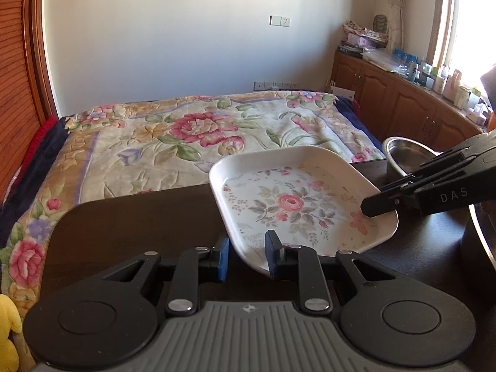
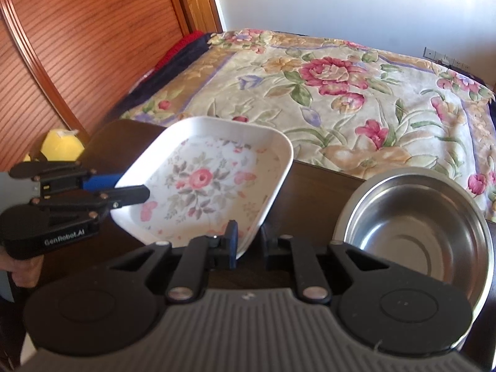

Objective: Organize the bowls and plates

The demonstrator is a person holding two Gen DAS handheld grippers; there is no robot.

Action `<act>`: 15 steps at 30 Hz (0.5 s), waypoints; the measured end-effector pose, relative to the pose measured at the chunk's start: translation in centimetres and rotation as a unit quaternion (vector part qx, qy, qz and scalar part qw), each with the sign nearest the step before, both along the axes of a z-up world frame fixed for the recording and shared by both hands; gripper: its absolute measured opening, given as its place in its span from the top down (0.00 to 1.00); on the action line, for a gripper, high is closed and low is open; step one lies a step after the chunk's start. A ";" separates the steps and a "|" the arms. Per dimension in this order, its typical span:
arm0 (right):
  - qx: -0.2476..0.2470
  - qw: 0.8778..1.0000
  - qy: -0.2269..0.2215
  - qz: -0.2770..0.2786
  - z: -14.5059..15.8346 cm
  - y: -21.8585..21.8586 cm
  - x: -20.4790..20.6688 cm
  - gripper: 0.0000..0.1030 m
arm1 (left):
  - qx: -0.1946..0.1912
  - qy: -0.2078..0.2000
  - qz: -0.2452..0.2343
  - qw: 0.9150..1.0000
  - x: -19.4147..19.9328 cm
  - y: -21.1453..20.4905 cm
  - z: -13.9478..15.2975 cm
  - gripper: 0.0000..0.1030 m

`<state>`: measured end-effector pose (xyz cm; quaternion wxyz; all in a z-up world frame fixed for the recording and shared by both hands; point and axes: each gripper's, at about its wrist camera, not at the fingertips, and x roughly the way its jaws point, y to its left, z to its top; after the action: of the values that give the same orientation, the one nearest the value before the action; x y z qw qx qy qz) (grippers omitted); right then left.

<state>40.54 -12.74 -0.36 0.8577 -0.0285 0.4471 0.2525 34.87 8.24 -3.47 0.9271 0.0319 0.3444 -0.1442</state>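
Dark table: both claws grip floral plate.

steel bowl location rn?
The steel bowl sits on the dark table, lower right in the right wrist view, right of the floral square plate, near the bed-side edge.

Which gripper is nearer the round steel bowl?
Right. The right gripper grips the square floral plate's rim on the side beside the round steel bowl; the left gripper grips the plate's opposite rim, with the plate between.
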 end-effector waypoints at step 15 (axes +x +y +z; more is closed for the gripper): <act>0.017 0.999 -0.039 0.004 3.2 -1.2 -3.4 0.85 | 0.011 -0.031 -0.007 0.999 -4.6 -0.7 3.7 0.75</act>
<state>37.12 -13.97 2.82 0.8738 -0.0256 0.4086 0.2623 30.25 7.57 0.24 0.9360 0.0491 0.3165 -0.1457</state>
